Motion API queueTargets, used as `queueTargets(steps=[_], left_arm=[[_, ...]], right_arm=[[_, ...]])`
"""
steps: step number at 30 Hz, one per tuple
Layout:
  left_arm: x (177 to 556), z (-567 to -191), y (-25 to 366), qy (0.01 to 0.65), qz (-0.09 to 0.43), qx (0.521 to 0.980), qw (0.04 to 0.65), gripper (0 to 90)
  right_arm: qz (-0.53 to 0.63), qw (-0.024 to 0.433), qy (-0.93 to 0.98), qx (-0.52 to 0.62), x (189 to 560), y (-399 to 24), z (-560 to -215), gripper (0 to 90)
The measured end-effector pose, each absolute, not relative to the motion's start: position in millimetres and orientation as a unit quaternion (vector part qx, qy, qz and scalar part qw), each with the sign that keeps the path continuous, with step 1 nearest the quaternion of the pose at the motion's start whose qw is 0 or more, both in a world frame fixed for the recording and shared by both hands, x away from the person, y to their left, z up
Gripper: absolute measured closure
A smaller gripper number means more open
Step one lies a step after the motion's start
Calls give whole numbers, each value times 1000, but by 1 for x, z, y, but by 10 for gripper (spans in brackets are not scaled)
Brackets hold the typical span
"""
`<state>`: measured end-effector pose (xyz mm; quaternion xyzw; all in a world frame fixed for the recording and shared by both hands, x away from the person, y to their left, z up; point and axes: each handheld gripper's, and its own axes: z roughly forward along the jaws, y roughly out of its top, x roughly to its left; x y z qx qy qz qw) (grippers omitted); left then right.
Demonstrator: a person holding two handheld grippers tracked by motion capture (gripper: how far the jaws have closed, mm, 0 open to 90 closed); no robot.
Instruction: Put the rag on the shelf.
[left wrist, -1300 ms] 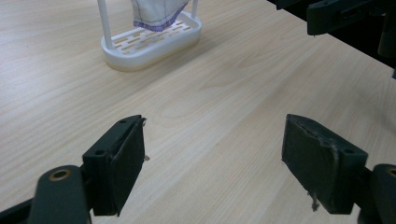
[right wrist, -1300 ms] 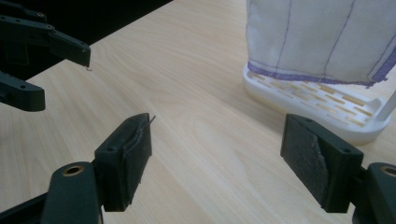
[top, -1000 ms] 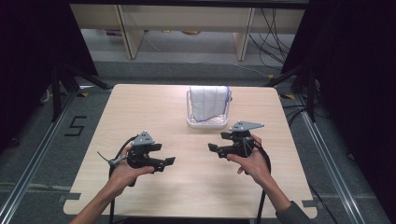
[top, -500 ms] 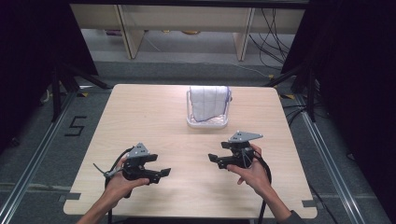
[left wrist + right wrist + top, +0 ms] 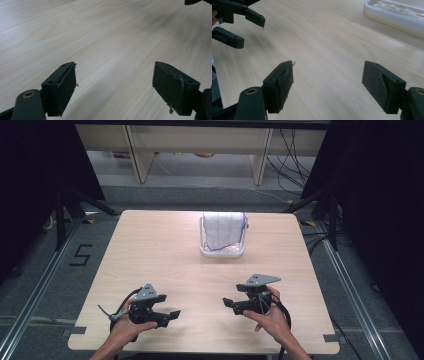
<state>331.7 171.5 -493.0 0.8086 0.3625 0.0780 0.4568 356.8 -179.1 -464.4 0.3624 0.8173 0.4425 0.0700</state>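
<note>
Here, left tool [image 5: 172, 314]: jaws wide apart, empty, near left of desk [image 5: 165, 255].
Right tool [image 5: 229, 303]: jaws wide apart, empty, near right.
Basket [image 5: 223, 251]: far centre, cloth [image 5: 223, 230] draped over it.

Light: even, from overhead; counter [image 5: 165, 255] bright, surroundings dark.
Shadows: soft, faint patches on the wood in both gripper views.
Glare: mild sheen on the wood.
Focus: high view slightly soft; near fingers [image 5: 61, 87] a little blurred.
</note>
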Motion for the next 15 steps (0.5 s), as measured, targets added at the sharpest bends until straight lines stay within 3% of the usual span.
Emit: queueTargets(steps=[15], left_arm=[[314, -507, 174, 354, 81, 814, 453, 178]], right_arm=[[417, 65, 830, 364, 335, -188, -480, 241]])
